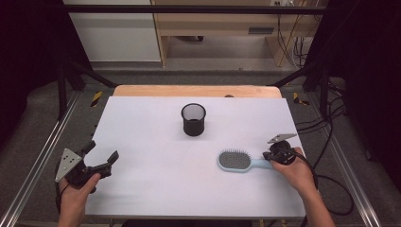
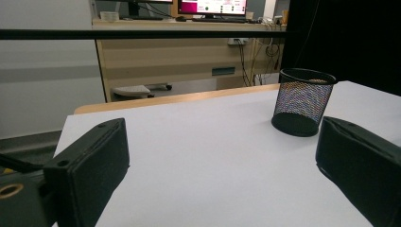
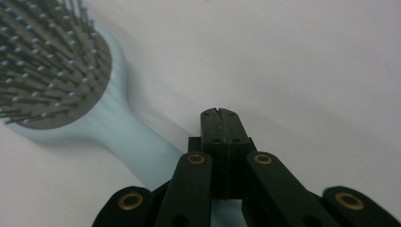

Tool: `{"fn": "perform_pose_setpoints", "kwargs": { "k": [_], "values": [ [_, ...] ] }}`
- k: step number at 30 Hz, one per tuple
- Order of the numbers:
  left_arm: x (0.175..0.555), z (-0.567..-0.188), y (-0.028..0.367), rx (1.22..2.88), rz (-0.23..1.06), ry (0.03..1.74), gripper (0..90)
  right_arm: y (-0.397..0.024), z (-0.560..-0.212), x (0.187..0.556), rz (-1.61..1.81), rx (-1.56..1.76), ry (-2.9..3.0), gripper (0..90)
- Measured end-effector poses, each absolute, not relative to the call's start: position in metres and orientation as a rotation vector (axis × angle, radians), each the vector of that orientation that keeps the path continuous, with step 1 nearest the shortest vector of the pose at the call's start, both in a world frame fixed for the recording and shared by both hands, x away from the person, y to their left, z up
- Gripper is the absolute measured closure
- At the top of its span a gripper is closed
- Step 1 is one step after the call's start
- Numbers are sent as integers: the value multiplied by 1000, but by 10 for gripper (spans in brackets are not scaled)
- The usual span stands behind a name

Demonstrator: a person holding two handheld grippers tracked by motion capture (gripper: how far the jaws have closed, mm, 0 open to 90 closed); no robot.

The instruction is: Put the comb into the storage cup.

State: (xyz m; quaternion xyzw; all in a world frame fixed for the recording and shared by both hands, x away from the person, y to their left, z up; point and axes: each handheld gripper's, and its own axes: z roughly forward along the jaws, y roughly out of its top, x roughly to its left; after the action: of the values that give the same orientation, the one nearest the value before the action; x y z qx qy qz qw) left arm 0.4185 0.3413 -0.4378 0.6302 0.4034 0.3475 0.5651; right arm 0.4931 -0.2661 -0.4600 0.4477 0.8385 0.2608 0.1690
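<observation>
- A white sheet [image 1: 189, 175] is spread over the table, and a strip of bare wood [image 1: 196, 91] is left showing at the far edge.
- A black mesh cup [image 1: 194, 119] is seen standing upright on the white sheet, near the middle and toward the far side. It is also seen from the left gripper view [image 2: 302, 101].
- A light blue hairbrush [image 1: 235, 161] is laid flat on the sheet, on the right side, with its bristles up. Its handle is pointed toward the person's right hand [image 1: 295, 171].
- The right gripper [image 1: 279, 153] is held at the end of the brush handle. In the right gripper view its jaws are seen pressed together with no gap, just above the handle [image 3: 142, 156]. Nothing is seen held between them.
- The left gripper [image 1: 100, 158] is held by the left hand [image 1: 75, 196] at the near left corner of the sheet, well apart from the cup. Its jaws are spread wide, and nothing is held between them.
- Metal rails [image 1: 38, 161] are fixed along both sides of the table, and black cables [image 1: 331, 137] are left lying on the grey floor at the right.
- Behind the table, a wooden desk [image 2: 189, 52] is seen, and lit screens [image 2: 213, 6] are set on top of it.
- A black bar [image 2: 142, 34] is run across the room in front of the desk.
</observation>
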Motion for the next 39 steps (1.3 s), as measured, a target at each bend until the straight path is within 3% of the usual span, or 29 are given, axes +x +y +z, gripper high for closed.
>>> {"fn": "perform_pose_setpoints", "kwargs": {
  "k": [15, 39],
  "values": [
    [419, -438, 342, 1478, 816, 953, 37, -255, -462, 452, 814, 1269, 2425, 900],
    [419, -438, 342, 1483, 816, 953, 36, -239, -462, 419, 848, 1267, 2467, 900]
  ]
}}
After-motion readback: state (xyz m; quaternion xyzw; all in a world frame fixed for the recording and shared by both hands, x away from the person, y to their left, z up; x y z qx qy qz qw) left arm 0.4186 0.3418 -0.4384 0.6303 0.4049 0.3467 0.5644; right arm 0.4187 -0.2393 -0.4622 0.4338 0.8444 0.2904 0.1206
